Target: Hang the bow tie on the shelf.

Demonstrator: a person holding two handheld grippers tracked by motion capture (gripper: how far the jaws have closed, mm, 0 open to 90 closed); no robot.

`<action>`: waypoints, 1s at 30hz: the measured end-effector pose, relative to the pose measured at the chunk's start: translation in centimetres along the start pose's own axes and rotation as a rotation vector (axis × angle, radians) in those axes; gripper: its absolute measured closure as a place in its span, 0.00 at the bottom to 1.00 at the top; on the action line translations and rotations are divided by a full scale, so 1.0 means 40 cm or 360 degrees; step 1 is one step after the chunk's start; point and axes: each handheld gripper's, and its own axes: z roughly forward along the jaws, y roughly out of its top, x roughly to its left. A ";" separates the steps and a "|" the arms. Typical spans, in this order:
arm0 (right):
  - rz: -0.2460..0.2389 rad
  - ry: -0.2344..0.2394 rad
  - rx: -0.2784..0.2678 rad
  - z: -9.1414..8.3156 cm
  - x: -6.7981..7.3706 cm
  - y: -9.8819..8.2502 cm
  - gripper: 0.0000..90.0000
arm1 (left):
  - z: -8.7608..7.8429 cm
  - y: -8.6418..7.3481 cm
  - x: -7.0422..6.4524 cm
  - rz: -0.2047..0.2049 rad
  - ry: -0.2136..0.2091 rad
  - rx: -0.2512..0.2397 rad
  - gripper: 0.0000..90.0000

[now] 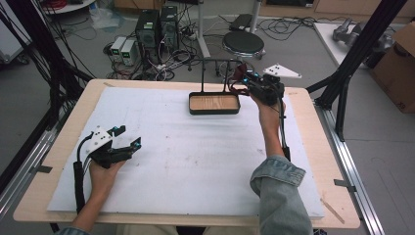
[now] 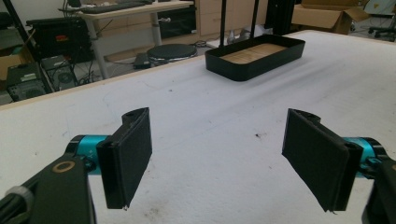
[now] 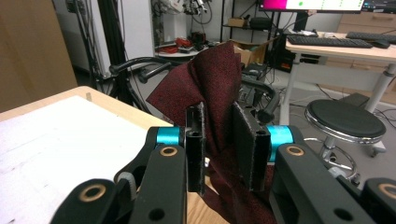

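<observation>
Now: right gripper (image 3: pixel 218 140) clamped on dark red cloth (image 3: pixel 212 79) past bench (image 1: pixel 303 147) far edge, beside black tray (image 1: pixel 214 103); left gripper (image 2: pixel 219 158) wide open, empty, low over white mat (image 1: pixel 186 156)

No text, label, brand, number or sign can be read in any of the pictures. A monitor (image 3: pixel 312 4) is seen at the top of the right gripper view, but what is shown on its screen is too small and blurred to be made out.
</observation>
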 end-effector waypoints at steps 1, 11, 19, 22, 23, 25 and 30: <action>0.0000 0.0000 0.0000 0.000 0.000 0.000 0.84 | 0.000 0.000 0.000 0.0002 -0.0001 0.0002 0.27; 0.0088 -0.0027 -0.0034 0.053 -0.018 0.022 0.84 | 0.000 0.000 -0.002 0.0006 -0.0010 0.0006 0.27; 0.0168 -0.0098 -0.0054 0.070 -0.049 0.003 0.84 | 0.000 0.000 -0.002 0.0005 -0.0013 0.0005 0.27; 0.0284 -0.0074 -0.0148 0.069 -0.072 -0.004 0.84 | 0.000 0.000 -0.002 0.0009 -0.0011 0.0007 0.27; 0.0301 -0.0074 -0.0156 0.072 -0.075 -0.006 0.84 | 0.000 0.000 -0.002 0.0011 -0.0011 0.0009 0.27; 0.0296 -0.0103 -0.0149 0.078 -0.076 -0.009 0.84 | 0.000 0.000 -0.002 0.0010 -0.0012 0.0008 0.27; 0.0370 -0.0139 -0.0148 0.085 -0.094 -0.024 0.83 | 0.000 0.000 -0.002 0.0009 -0.0014 0.0008 0.27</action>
